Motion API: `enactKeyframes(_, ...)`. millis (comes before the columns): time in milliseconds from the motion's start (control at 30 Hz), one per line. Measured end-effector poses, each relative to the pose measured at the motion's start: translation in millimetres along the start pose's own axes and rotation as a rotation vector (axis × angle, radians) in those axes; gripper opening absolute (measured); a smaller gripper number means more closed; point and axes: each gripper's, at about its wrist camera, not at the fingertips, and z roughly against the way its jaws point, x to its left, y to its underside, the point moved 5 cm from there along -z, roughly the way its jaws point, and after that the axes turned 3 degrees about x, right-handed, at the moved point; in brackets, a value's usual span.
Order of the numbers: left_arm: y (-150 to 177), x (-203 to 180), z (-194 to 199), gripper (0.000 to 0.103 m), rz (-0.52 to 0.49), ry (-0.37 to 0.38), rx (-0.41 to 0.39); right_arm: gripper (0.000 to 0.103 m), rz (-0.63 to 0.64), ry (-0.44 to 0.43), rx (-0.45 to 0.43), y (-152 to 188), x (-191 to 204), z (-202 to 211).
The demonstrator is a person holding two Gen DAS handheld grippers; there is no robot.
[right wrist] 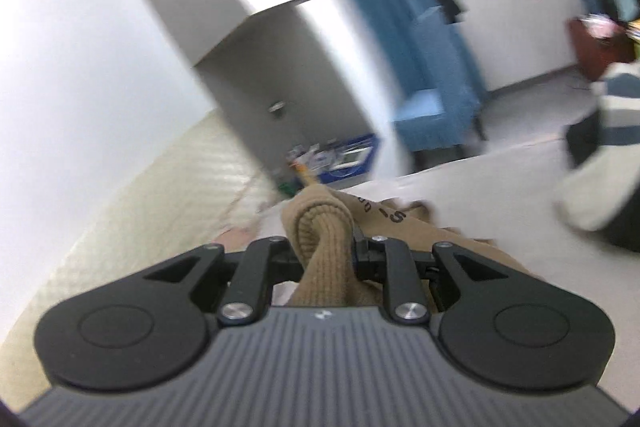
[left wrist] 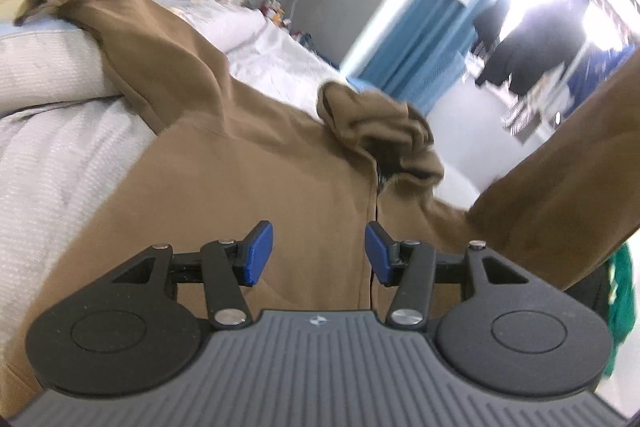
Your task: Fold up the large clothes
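A large brown zip-up hoodie [left wrist: 260, 179] lies spread on a bed, its hood [left wrist: 380, 131] bunched at the far end. One sleeve [left wrist: 132, 39] trails to the upper left over a pillow. The other sleeve [left wrist: 568, 155] is raised at the right. My left gripper [left wrist: 319, 253] is open and empty, just above the hoodie's front beside the zip. In the right wrist view my right gripper [right wrist: 326, 251] is shut on the ribbed brown cuff [right wrist: 324, 231] of the sleeve, held up above the bed.
The bed has a white textured cover [left wrist: 60, 171] and a pillow [left wrist: 44, 67] at the left. A blue curtain [left wrist: 416, 31] and dark hanging clothes [left wrist: 540, 39] stand beyond the bed. A striped garment [right wrist: 608, 147] lies at the right. A crate of clutter [right wrist: 340, 159] sits by the wall.
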Motion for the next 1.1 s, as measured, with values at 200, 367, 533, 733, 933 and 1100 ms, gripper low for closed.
enactKeyframes(200, -29.7, 44.4, 25.5, 0.057, 0.114, -0.026, -0.086, 0.021, 0.112, -0.048, 0.110, 74.9, 76.8, -96.1)
enactKeyframes(367, -51.1, 82.6, 42.8, 0.057, 0.159, -0.097, -0.164, 0.021, 0.225, -0.046, 0.175, 155.8, 111.7, -183.5)
enactKeyframes(533, -64.5, 123.2, 39.7, 0.057, 0.235, -0.150, -0.191, 0.022, 0.291, -0.030, 0.253, 232.1, 130.7, -261.3)
enactKeyframes(733, -70.3, 157.2, 17.4, 0.057, 0.307, -0.173, -0.217, 0.022, 0.240, -0.007, 0.368, 300.6, 107.6, -333.8)
enactKeyframes(933, -72.9, 165.8, -8.5, 0.057, 0.306, -0.161, -0.216, 0.023, 0.154, -0.014, 0.481, 338.9, 77.6, -371.0)
enactKeyframes(1100, -70.9, 162.7, -20.8, 0.057, 0.300, -0.146, -0.196, 0.024, 0.145, -0.050, 0.533, 335.3, 73.8, -368.3)
